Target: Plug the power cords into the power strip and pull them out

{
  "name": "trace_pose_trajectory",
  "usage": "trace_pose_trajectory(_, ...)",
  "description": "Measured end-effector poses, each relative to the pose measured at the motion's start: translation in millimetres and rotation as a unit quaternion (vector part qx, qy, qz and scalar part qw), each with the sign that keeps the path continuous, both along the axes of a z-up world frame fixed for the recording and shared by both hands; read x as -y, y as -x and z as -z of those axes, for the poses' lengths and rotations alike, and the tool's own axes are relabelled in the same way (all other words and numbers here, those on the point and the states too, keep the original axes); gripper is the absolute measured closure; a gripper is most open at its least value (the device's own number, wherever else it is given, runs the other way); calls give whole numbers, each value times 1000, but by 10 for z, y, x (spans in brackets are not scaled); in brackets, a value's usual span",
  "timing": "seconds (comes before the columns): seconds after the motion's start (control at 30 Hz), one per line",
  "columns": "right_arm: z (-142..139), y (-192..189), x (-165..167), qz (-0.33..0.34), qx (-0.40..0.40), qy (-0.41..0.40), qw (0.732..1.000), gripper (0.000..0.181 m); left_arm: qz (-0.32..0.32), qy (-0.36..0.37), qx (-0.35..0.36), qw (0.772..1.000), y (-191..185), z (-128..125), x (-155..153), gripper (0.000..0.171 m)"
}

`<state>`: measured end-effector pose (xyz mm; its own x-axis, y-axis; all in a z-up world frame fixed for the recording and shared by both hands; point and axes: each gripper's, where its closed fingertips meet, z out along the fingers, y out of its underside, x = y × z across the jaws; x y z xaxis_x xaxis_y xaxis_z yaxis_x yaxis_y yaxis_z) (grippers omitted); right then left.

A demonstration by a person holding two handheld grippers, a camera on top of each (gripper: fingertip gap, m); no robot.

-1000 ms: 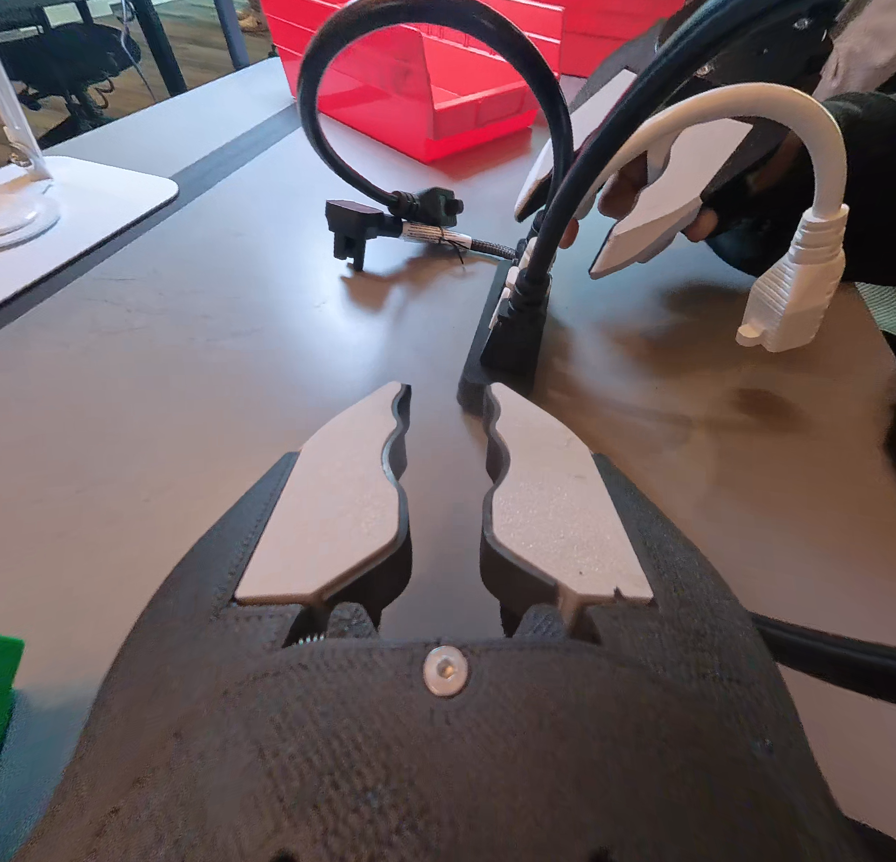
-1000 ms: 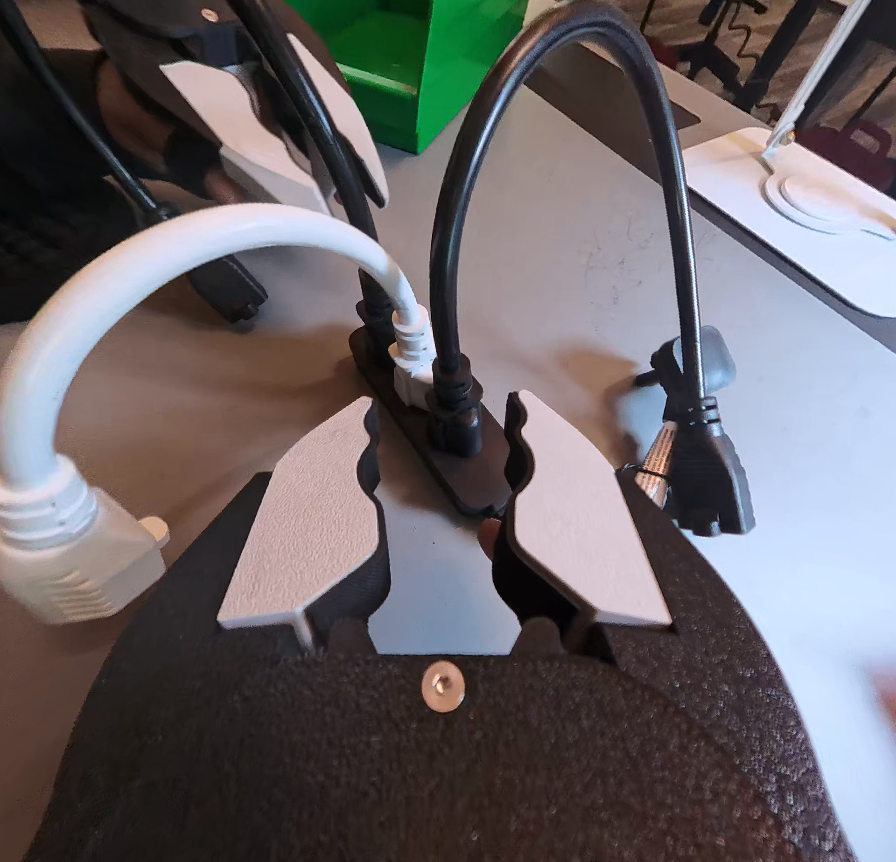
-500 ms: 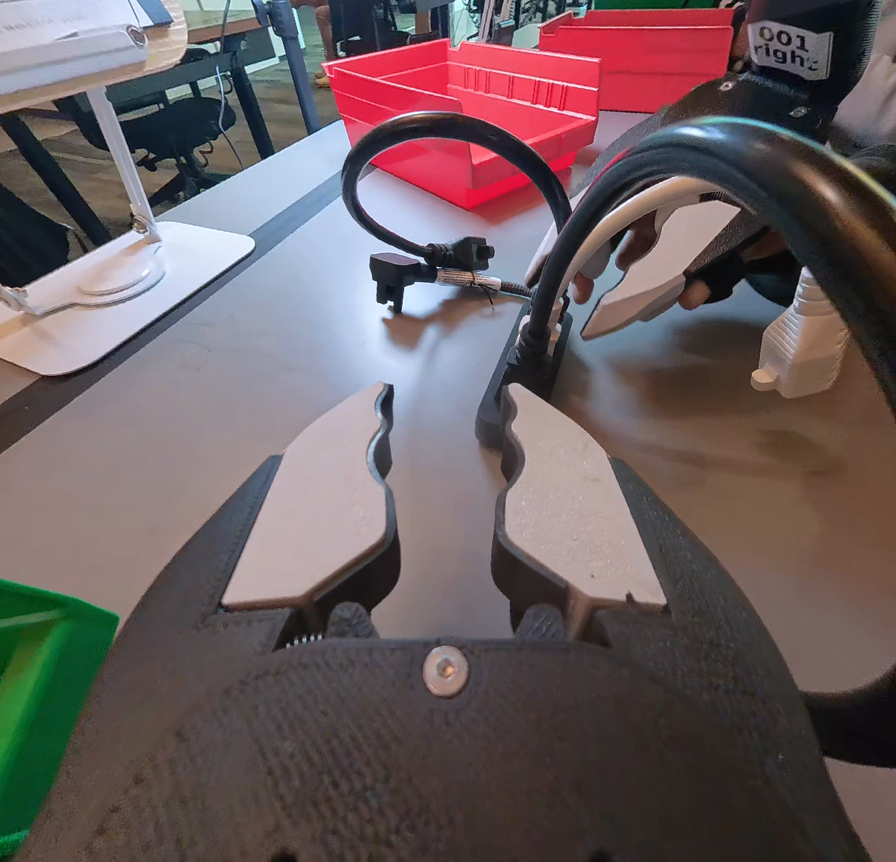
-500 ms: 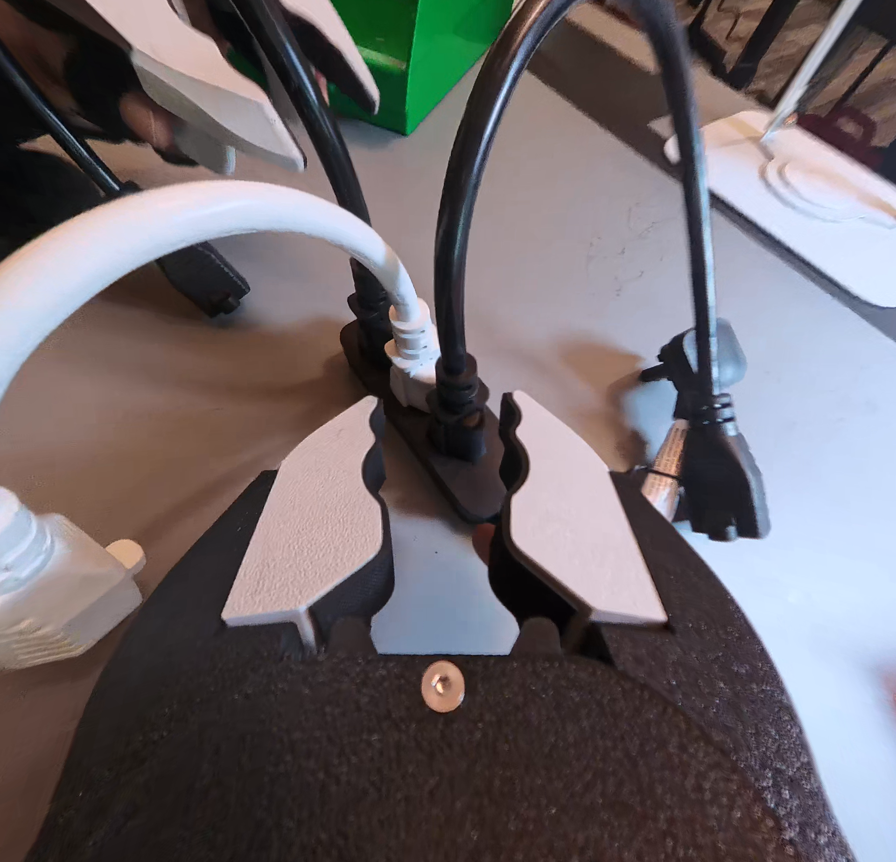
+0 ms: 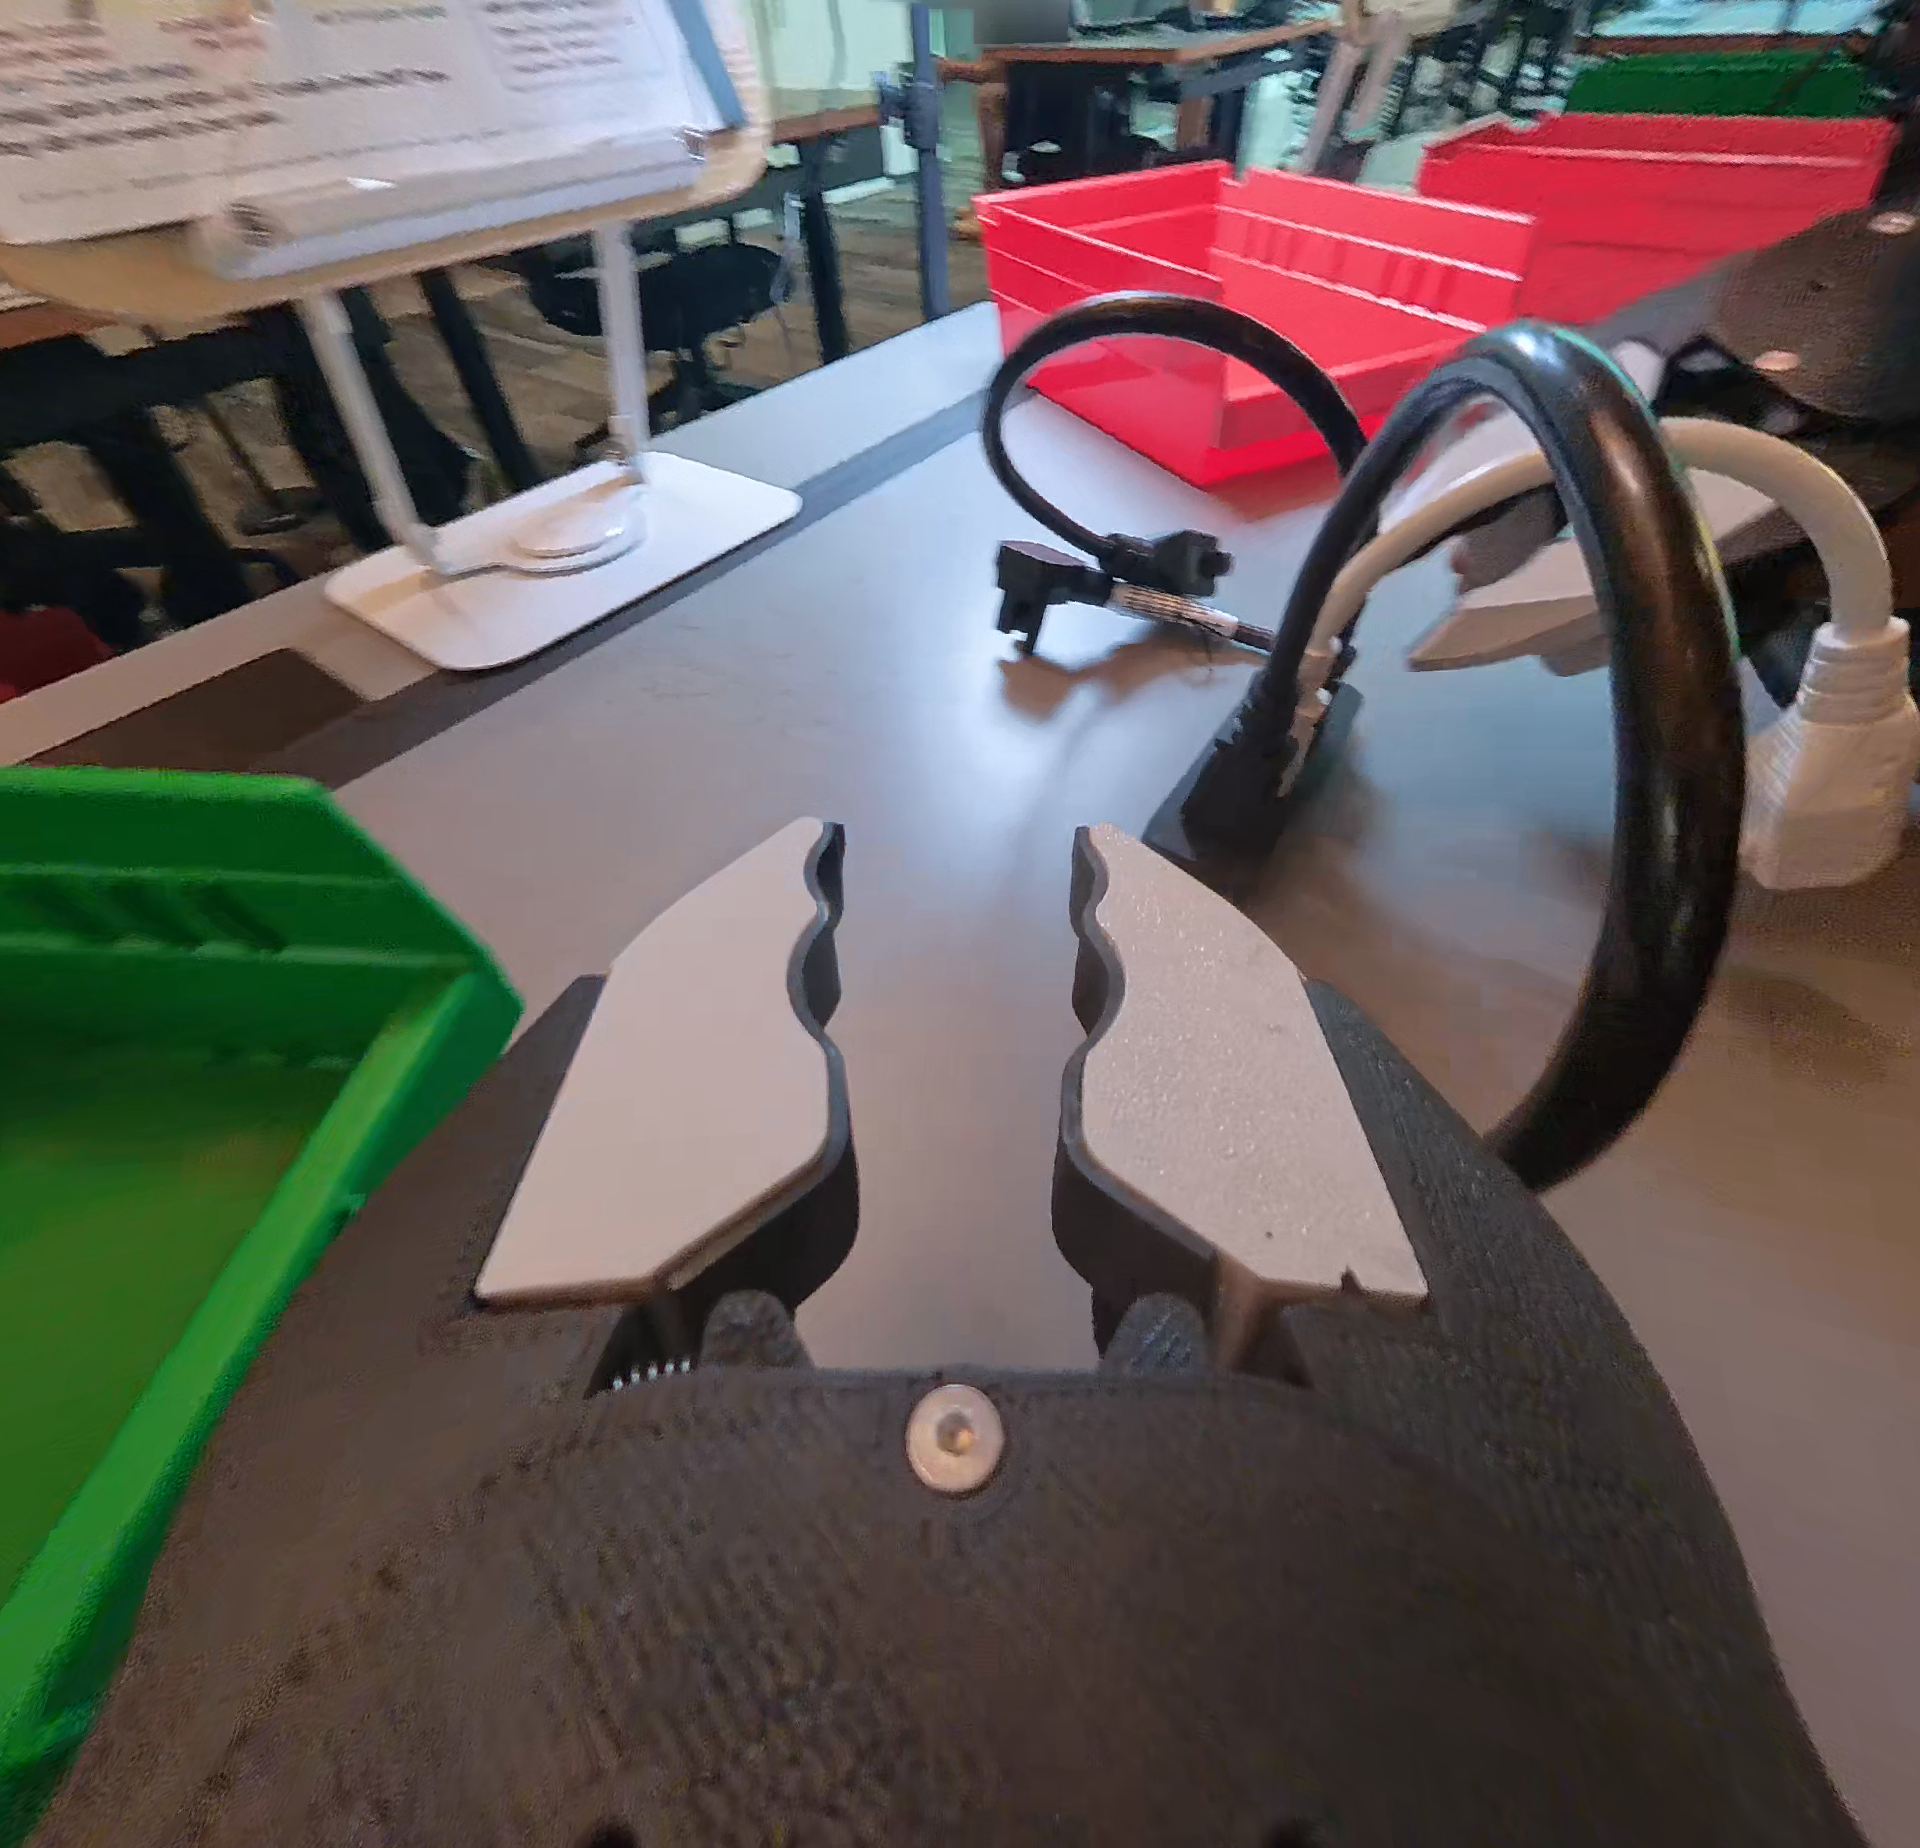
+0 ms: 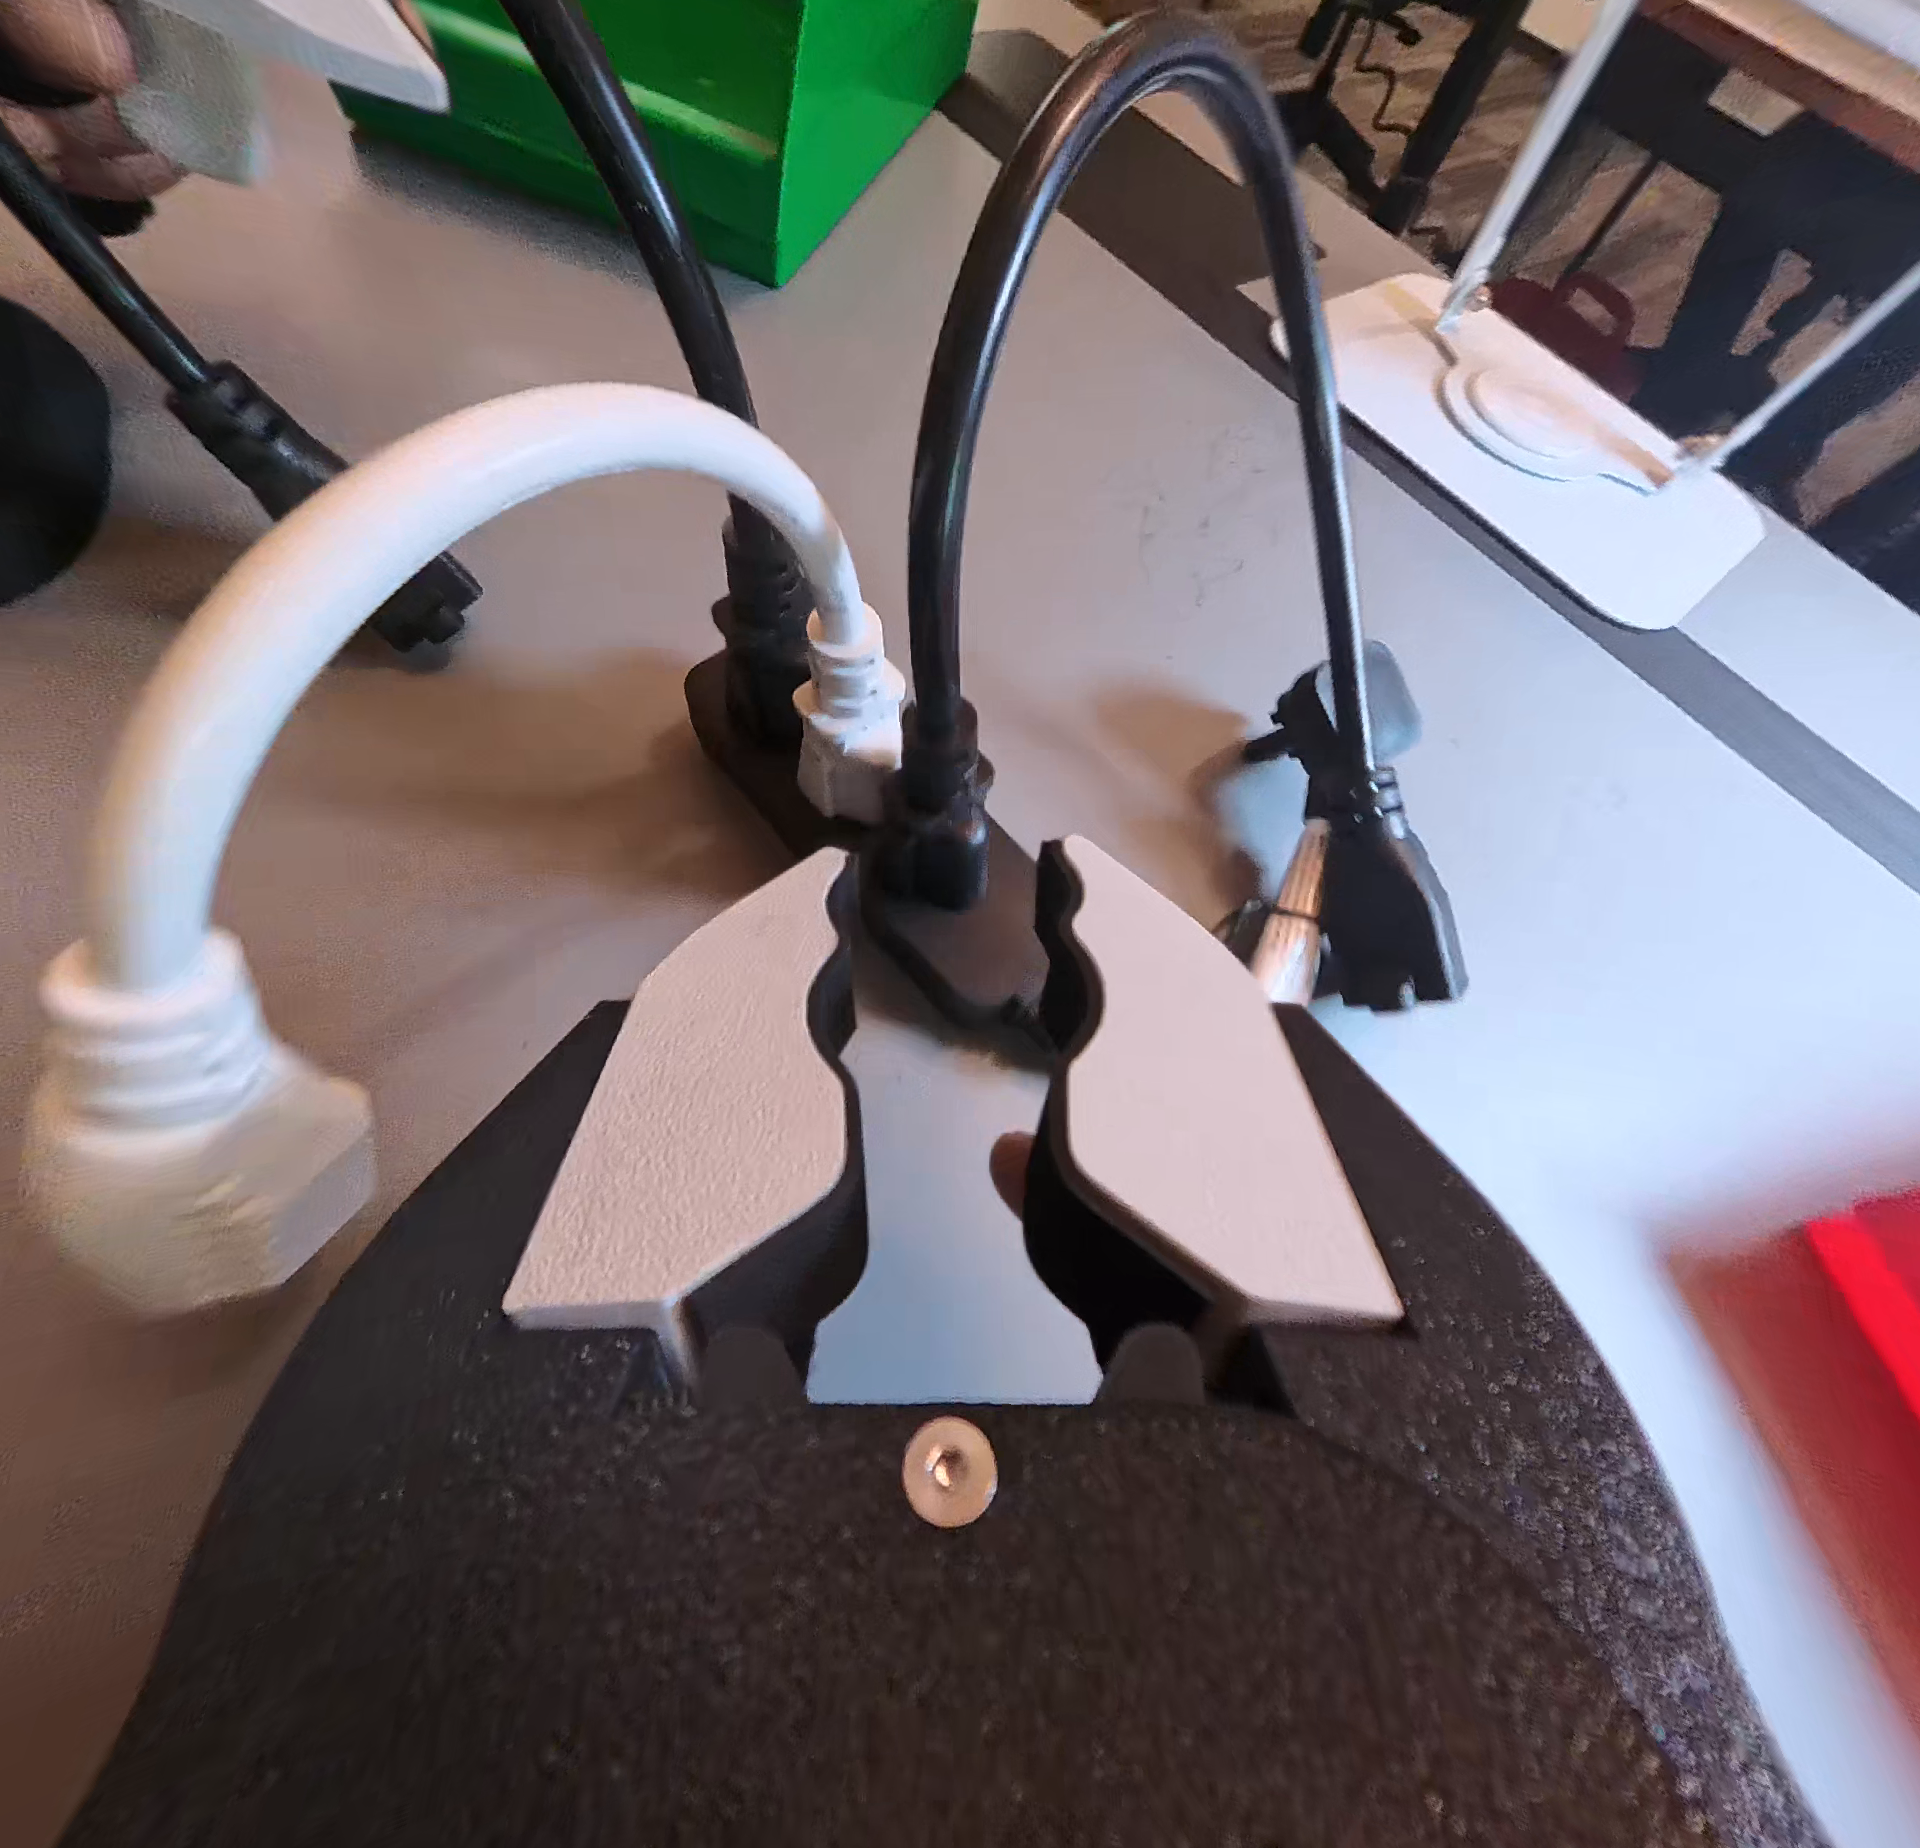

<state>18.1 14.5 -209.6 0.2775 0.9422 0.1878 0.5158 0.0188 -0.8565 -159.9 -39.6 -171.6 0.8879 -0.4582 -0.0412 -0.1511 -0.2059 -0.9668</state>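
A black power strip (image 6: pixel 966 957) lies on the grey table with three plugs in it: a thick black one (image 6: pixel 758 635), a white one (image 6: pixel 847 718) and a thin black one (image 6: pixel 935 822). Each cord arches up; the white cord's free end (image 6: pixel 187 1123) and the thin black cord's free end (image 6: pixel 1382 925) rest on the table. My right gripper (image 6: pixel 945 863) is open, its fingers flanking the strip's near end. My left gripper (image 5: pixel 956 853) is open and empty, back from the strip (image 5: pixel 1247 790), with the thick black cord (image 5: pixel 1662 655) looping to its right.
A green bin (image 5: pixel 156 1019) sits close on the left of my left gripper. Red bins (image 5: pixel 1299 292) stand at the far side. A white stand base (image 5: pixel 561 562) with a paper holder is at the table's left edge. A red bin edge (image 6: pixel 1870 1299) shows beside my right gripper. Spacing between my two grippers at the tips: around 20 cm.
My left gripper opened wider and drew back and left from the strip, bringing the green bin into view. My right gripper's jaws narrowed a little and it shifted back slightly.
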Motion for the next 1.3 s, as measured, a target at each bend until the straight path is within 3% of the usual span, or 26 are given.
trace_pose_trajectory(0.2,-252,-499,271,55,-52,-2,997,127,-76,-61,94,991,300,-317,524,126)
trace_pose_trajectory(0.43,-336,-1038,849,91,-89,-22,992,118,-41,-76,99,991,-203,-214,1185,119)
trace_pose_trajectory(0.63,-354,-1504,1005,147,-143,-27,978,115,-27,-58,89,994,-643,-61,1181,109)
trace_pose_trajectory(0.9,-119,-1634,934,159,-107,0,981,108,-63,32,30,997,-728,113,1198,91)
trace_pose_trajectory(1.3,-182,-1570,1118,146,-97,-21,984,105,-91,59,16,994,-579,236,1448,103)
